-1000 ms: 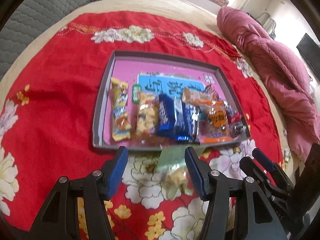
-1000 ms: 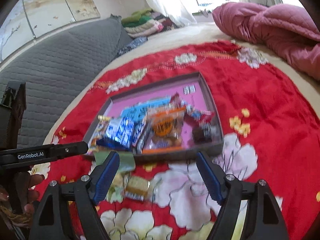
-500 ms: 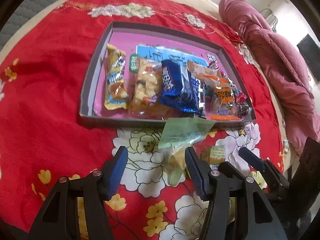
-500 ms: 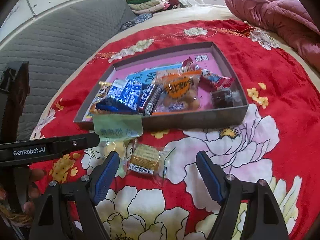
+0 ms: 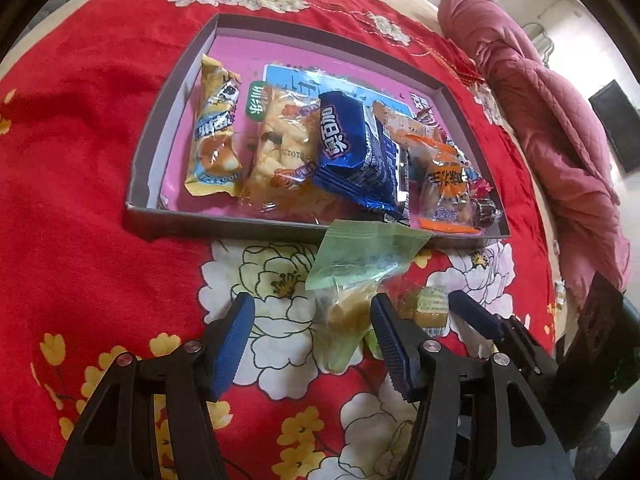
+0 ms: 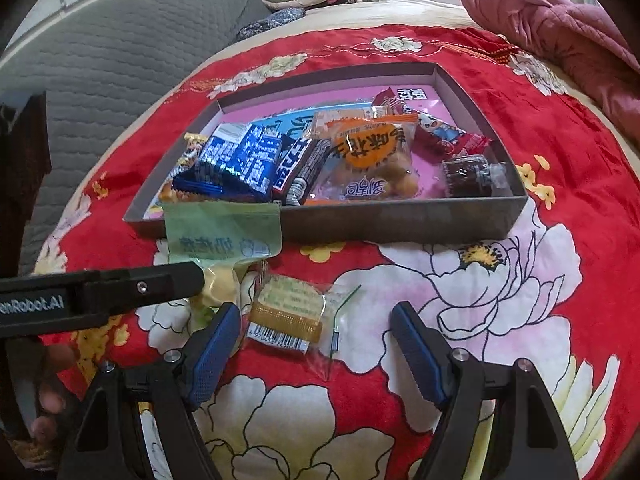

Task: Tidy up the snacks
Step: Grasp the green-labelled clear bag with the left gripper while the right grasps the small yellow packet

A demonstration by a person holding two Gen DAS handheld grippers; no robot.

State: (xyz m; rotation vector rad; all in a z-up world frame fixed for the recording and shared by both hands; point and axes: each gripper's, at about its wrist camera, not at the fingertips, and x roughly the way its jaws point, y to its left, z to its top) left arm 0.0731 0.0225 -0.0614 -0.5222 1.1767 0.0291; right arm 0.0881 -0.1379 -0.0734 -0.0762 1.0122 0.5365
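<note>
Most snacks already lie in the box [image 6: 400, 224], but the green packet [image 5: 360, 276] and small cake [image 6: 290, 312] wait outside at lower centre, with the left claw [image 5: 312, 336] and right claw [image 6: 316, 344] both open and empty.

In the left wrist view, bare red blanket [image 5: 80, 160] lies free across the left of the frame. At centre, the box's [image 5: 160, 128] near wall [image 5: 224, 229] blocks the way, and snack packets [image 5: 352, 152] crowd its right half; only the pink floor [image 5: 320, 52] at its upper end is open.

Glossy crinkled plastic snack wrappers [image 5: 352, 148], matt cardboard tray [image 5: 144, 168], soft velvety red cloth [image 5: 72, 152], quilted pink blanket [image 5: 552, 128]
</note>
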